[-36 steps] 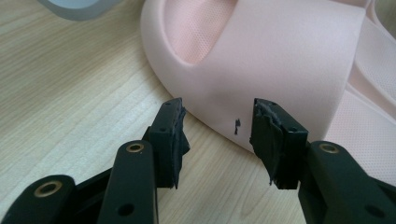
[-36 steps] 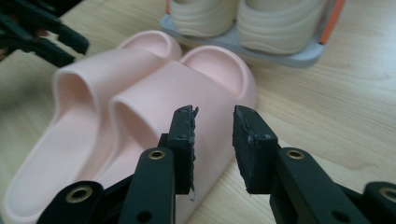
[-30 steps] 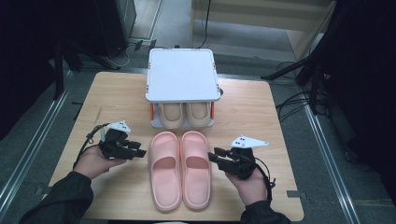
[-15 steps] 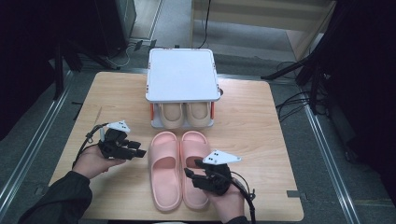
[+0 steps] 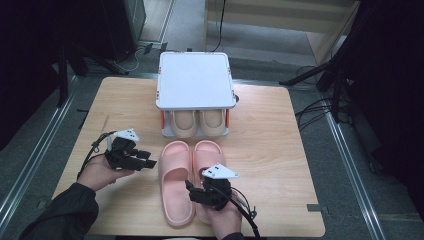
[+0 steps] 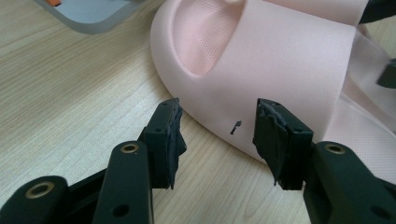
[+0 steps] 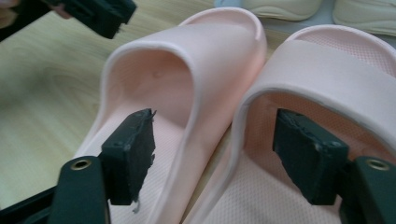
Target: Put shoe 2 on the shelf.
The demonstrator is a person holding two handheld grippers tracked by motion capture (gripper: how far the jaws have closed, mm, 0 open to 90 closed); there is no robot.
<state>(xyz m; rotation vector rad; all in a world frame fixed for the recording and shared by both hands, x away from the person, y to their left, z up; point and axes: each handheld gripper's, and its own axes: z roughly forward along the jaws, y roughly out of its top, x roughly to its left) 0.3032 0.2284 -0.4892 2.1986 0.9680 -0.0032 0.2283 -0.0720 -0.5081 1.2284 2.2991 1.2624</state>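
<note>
Two smooth, rounded pink foam slippers (image 5: pixel 192 180) on woodgrain table (image 5: pixel 280 150)

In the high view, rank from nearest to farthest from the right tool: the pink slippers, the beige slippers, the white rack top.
1. Pink slippers, directly under the right tool.
2. Beige slippers, beyond, on the rack's lower shelf.
3. White rack top, farthest, at the table's back.

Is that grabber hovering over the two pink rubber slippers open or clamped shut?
Open. The right gripper has just been opening; its jaws straddle the adjoining inner edges of the pink rubber slippers without pressing them.
</note>
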